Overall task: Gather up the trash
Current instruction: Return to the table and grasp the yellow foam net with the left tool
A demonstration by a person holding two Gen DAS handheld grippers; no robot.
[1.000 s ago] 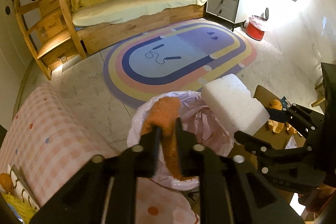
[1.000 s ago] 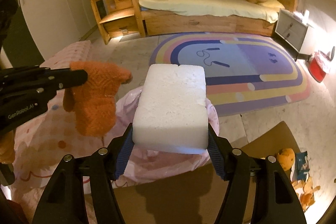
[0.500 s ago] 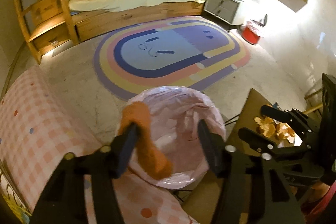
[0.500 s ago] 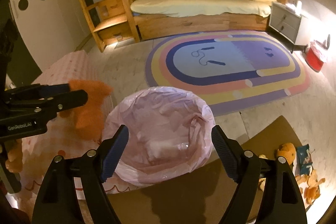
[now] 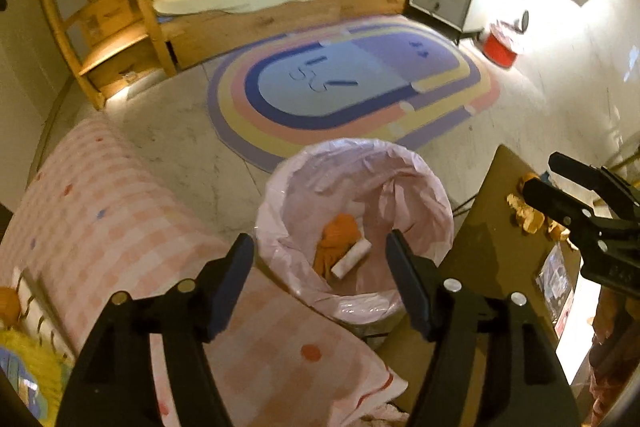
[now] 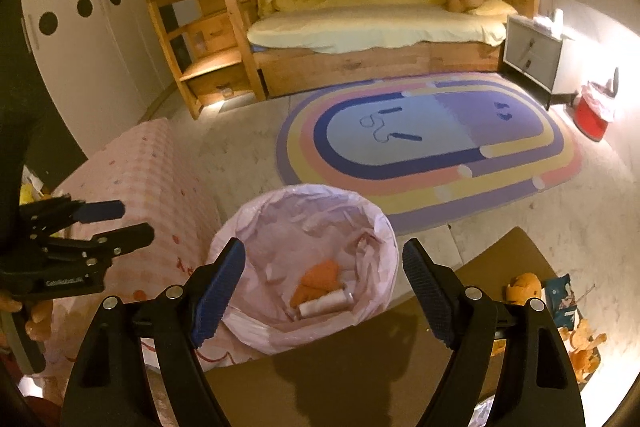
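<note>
Left tool: jaws spread wide, nothing between them; held above the near rim of the bin.
Right tool: jaws spread wide, nothing between them; held over the bin's near side, with the left tool off to its left.
Bin: lined with a pink bag, directly ahead of and below both tools, standing between the pink cloth and the table.
Orange cloth: crumpled at the bottom of the bin, below the gap of the left tool.
White block: lying in the bin, touching the orange cloth on its near side; looks like foam, though the view is too blurred to be sure.
Table: brown top, under the right tool.
Orange scraps: on the table, right of the right tool.
Pink cloth: checked, left of the left tool.
</note>
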